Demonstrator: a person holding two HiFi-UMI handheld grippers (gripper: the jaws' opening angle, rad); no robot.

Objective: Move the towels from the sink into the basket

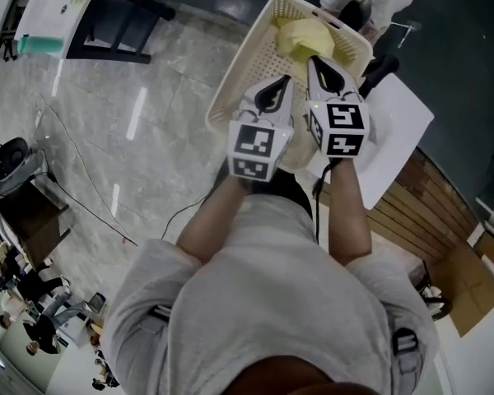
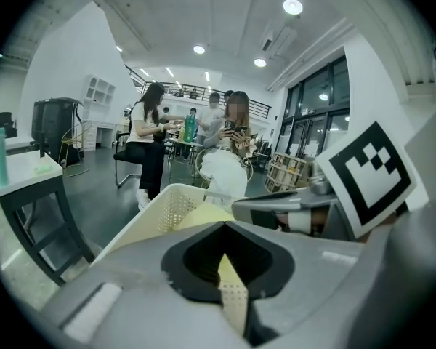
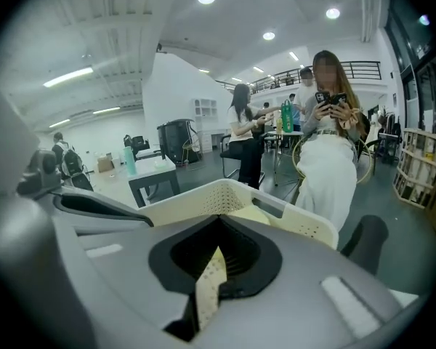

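The left hand-held gripper (image 1: 277,89) and the right hand-held gripper (image 1: 319,68) hang side by side over the basket (image 1: 235,85). Both are clenched, and neither visibly holds cloth. The dotted cream strip in each slit is, I judge, the basket's wall seen through. 1 yellow towel (image 1: 300,33) lies bunched at the basket's far end, just by the right tips. No sink shows. The towel looks soft, light and limp, so it will sag and drape. Pinch a raised fold of the bunch, not a flat edge.
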